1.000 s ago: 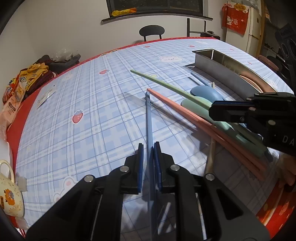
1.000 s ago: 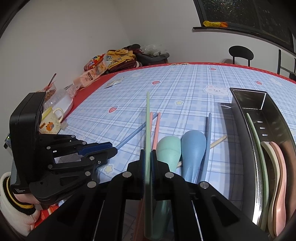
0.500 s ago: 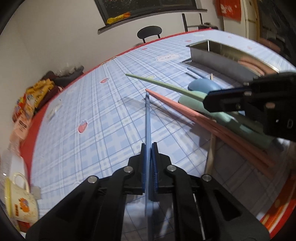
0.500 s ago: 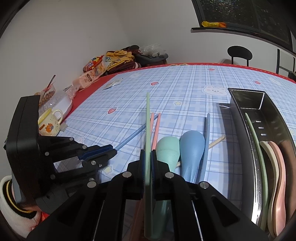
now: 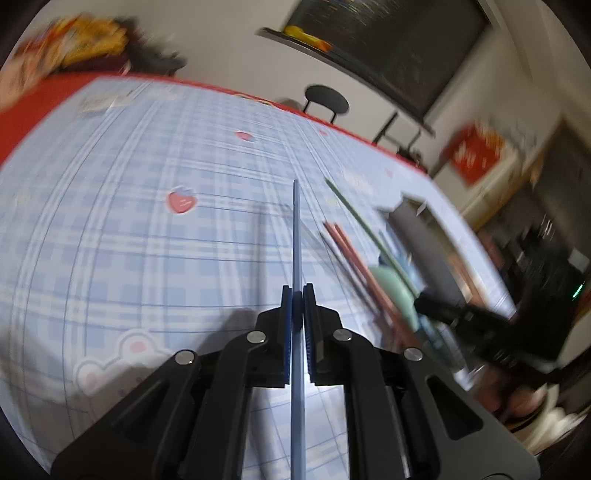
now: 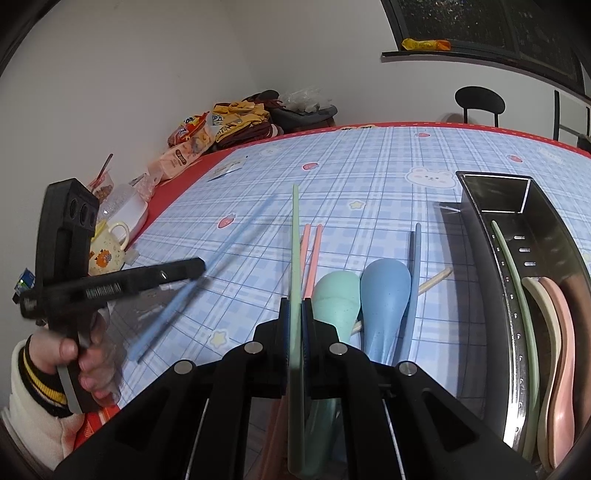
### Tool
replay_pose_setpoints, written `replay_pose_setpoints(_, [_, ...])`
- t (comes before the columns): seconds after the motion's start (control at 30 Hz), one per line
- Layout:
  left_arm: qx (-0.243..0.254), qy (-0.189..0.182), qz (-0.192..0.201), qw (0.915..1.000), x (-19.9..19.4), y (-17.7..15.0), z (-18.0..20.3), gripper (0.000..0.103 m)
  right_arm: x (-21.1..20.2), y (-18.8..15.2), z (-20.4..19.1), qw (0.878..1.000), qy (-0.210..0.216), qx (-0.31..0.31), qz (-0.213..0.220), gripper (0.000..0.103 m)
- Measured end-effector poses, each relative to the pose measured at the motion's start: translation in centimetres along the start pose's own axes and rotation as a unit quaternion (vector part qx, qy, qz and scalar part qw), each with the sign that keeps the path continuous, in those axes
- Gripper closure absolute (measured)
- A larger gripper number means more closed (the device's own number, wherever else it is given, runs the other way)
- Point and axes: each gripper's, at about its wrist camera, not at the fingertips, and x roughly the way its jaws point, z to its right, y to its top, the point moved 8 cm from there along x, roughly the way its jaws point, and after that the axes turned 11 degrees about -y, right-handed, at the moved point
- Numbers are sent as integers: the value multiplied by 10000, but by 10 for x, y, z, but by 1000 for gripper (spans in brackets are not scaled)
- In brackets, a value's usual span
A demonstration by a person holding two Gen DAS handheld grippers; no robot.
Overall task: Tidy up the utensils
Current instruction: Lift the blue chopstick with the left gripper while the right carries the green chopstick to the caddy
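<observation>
Running straight out between the pads of the left gripper (image 5: pixel 297 291), the blue chopstick (image 5: pixel 296 229) is clamped fast, its tip above the checked tablecloth (image 5: pixel 147 240). The right gripper (image 6: pixel 295 306) is likewise closed on a green chopstick (image 6: pixel 295 236). Beside it lie pink chopsticks (image 6: pixel 312 251), two spoons (image 6: pixel 384 295) and the steel tray (image 6: pixel 491 192).

Spoons (image 6: pixel 360 295) lie left of the tray (image 6: pixel 484 236) on the table (image 6: pixel 369 177)

White walls (image 6: pixel 184 74), a dark window (image 6: pixel 480 22) and a black chair (image 6: pixel 479 99) behind the table (image 6: pixel 369 166).
</observation>
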Motion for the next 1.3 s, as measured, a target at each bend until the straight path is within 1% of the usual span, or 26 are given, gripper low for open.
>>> replay_pose_setpoints(0.13, [-250,-434,396,9980,-19,11,6,93,1,1,2,9999,101,106,-43,96])
replay_pose_setpoints(0.17, [-253,-484,463,9974,-21,13,9,93,1,2,3,9998,136,151,-59,96])
replay_pose_setpoints(0.23, [-203,-400,576,9973,-25,15,14,93,1,2,4,9997,148,195,-70,96])
replay_pose_setpoints(0.3, [-262,-368,637,9969,-24,15,15,93,1,3,5,9995,183,252,-70,96])
replay_pose_setpoints(0.4, [-279,-121,733,9968,-22,13,17,93,-4,7,6,9991,265,339,-9,96])
replay_pose_setpoints(0.47, [-282,-57,768,9966,-20,11,21,93,-8,10,7,9989,293,368,57,96])
replay_pose_setpoints(0.5, [-286,-26,781,9965,-19,9,25,93,-11,12,7,9983,378,429,87,96])
replay_pose_setpoints(0.57, [-312,-34,830,9961,-16,7,33,93,-17,16,8,9975,483,503,146,96])
replay_pose_setpoints(0.7, [-410,-208,931,9946,-4,4,61,93,-30,25,20,9953,575,706,326,96])
replay_pose_setpoints(0.87, [-353,-385,998,9936,17,1,106,93,-58,33,51,9916,559,958,672,96])
replay_pose_setpoints(1.0, [-327,-526,946,9936,39,-2,140,93,-74,30,87,9890,416,1174,797,96])
replay_pose_setpoints(1.17, [-259,-701,847,9936,71,-8,182,93,-82,20,127,9867,195,1403,793,96])
replay_pose_setpoints(1.23, [-268,-752,765,9939,87,-12,195,93,-82,14,140,9858,163,1491,751,96])
replay_pose_setpoints(1.3, [-370,-809,681,9937,102,-17,200,93,-83,10,150,9845,144,1589,729,96])
